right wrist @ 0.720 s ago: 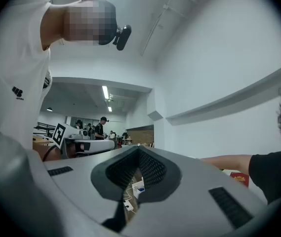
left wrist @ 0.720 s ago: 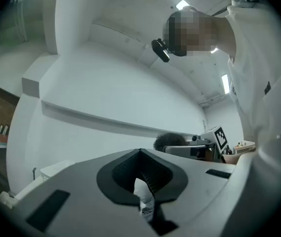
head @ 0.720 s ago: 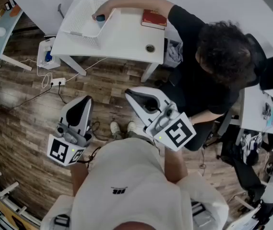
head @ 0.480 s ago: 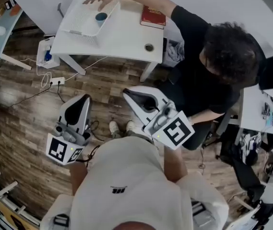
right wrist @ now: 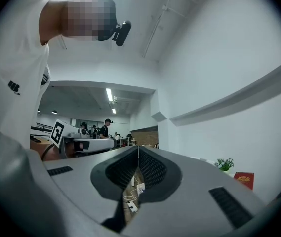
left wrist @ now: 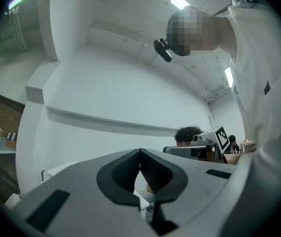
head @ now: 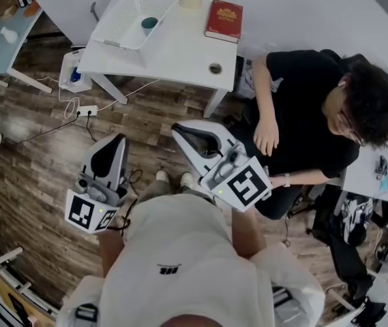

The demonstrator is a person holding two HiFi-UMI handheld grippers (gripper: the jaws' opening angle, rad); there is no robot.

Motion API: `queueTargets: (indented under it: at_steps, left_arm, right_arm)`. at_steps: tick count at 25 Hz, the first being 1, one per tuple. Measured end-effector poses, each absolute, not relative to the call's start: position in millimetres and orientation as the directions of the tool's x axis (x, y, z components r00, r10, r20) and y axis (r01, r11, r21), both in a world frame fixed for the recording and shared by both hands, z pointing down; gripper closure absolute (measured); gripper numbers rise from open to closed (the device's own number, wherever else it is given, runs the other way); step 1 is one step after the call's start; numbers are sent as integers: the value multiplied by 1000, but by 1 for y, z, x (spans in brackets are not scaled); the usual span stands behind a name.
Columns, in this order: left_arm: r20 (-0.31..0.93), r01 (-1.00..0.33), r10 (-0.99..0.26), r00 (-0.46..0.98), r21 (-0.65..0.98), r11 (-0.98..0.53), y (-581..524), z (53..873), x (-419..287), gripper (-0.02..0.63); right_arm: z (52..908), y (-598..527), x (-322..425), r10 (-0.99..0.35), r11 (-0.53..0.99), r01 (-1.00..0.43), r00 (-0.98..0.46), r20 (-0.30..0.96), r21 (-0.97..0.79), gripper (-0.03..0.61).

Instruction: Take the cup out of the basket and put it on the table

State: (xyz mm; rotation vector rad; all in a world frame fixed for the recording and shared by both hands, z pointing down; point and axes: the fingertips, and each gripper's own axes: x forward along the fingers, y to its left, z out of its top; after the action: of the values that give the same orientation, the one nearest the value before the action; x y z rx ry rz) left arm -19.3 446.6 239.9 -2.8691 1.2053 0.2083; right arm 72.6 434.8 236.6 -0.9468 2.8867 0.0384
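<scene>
Cup inside basket, at 10 o'clock end of tabletop. Left tool and right tool both pressed together, empty. Cup well apart, roughly 12 o'clock from both tools. Right tool looks slightly nearer.

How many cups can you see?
1. The cup sits inside the basket at the far left of the table. None shows elsewhere, though the basket's walls could hide something small.
</scene>
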Motion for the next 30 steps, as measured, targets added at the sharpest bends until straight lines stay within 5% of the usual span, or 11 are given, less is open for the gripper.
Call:
queueTargets:
  at_steps: [30]
  left_arm:
    - [-127, -613, -613, 780, 42, -789, 297, 256, -99, 603]
  right_arm:
    - [251, 297, -16, -663, 748, -663, -748, -24, 13, 566]
